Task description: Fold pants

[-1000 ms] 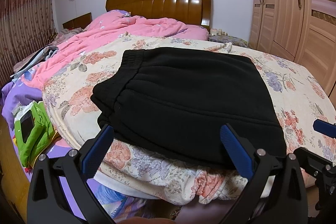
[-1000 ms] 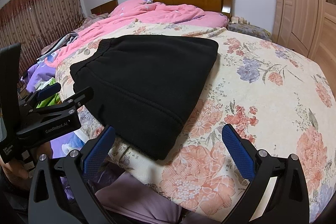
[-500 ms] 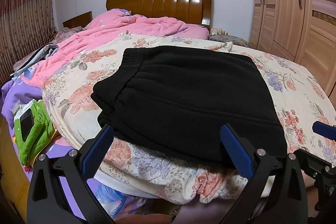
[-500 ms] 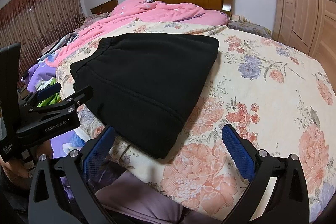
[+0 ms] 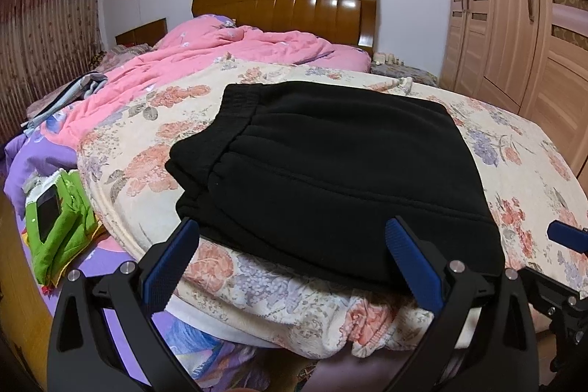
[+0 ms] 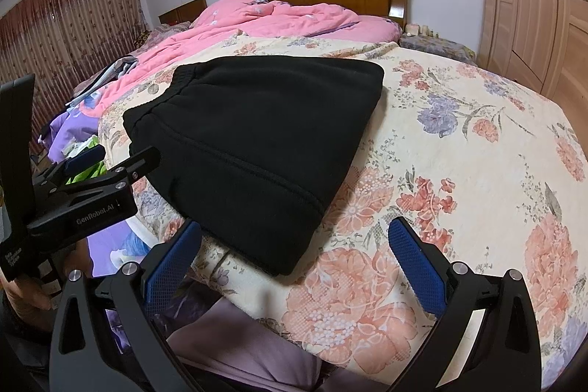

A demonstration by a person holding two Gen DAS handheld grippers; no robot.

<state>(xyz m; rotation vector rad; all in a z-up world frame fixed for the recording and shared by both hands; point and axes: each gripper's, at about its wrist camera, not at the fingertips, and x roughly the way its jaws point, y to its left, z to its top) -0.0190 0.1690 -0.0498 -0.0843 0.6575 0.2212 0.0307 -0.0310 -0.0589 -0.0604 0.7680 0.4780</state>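
Observation:
The black pants [image 5: 330, 168] lie folded into a flat rectangle on the floral quilt [image 5: 147, 149], waistband to the left. They also show in the right wrist view [image 6: 257, 135]. My left gripper [image 5: 294, 256] is open and empty, held just short of the pants' near edge. My right gripper [image 6: 294, 256] is open and empty, near the pants' near right corner. The left gripper also shows at the left of the right wrist view [image 6: 84, 186], and the right gripper's blue fingertip shows at the right edge of the left wrist view [image 5: 566, 236].
A pink duvet [image 5: 220, 61] lies bunched at the head of the bed before the wooden headboard [image 5: 286, 6]. A green pouch with a phone [image 5: 55, 219] lies at the left on purple bedding. A wardrobe [image 5: 522, 24] stands at the right.
Both grippers have stayed open and nearly still; the views have shifted only slightly. The pants have not moved.

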